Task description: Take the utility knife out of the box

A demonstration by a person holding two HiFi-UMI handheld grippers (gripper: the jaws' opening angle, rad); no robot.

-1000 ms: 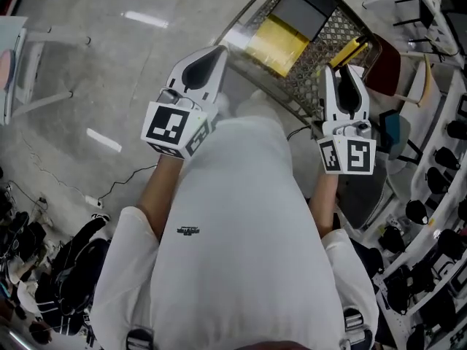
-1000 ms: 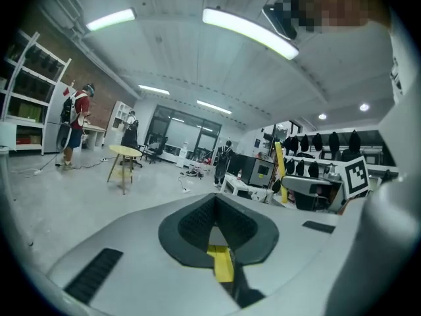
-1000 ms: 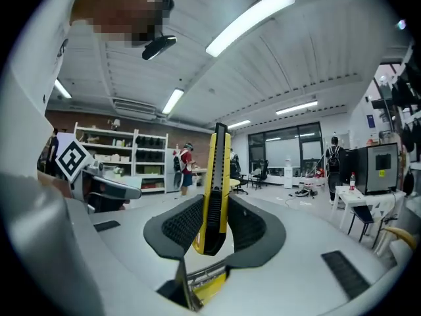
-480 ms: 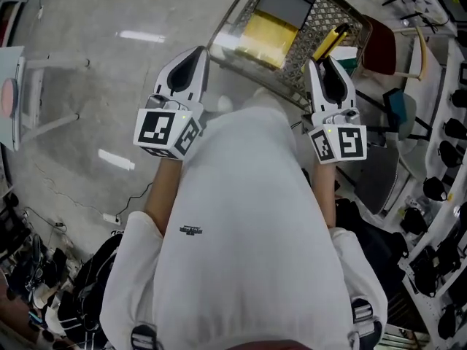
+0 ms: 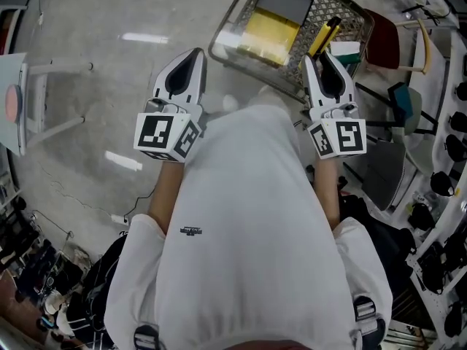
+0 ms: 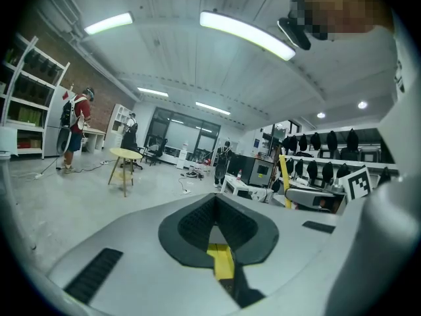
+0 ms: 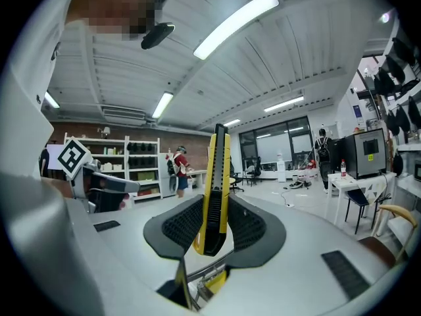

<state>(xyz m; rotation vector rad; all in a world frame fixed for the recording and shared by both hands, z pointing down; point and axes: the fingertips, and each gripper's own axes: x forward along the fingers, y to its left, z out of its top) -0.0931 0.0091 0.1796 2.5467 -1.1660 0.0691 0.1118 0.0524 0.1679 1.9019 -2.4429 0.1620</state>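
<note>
My right gripper (image 5: 322,57) is shut on the yellow and black utility knife (image 5: 325,35), which sticks out past its fingertips over the near right rim of the wire-mesh box (image 5: 341,14). In the right gripper view the knife (image 7: 214,176) stands upright, clamped between the black pads (image 7: 248,224). A yellow pack (image 5: 270,31) and a grey one (image 5: 289,1) lie in the box. My left gripper (image 5: 198,52) hovers left of the box over the floor, shut and holding nothing; in the left gripper view its jaws (image 6: 214,209) meet.
A small round table (image 5: 16,100) stands at the far left on the concrete floor. Chairs (image 5: 398,49) and racks of dark gear (image 5: 445,181) crowd the right side. A cable (image 5: 139,195) runs over the floor. People stand far off in the room (image 6: 75,127).
The right gripper with the knife has shifted slightly, from over the box's right part towards its near rim. The left gripper has stayed where it was.
</note>
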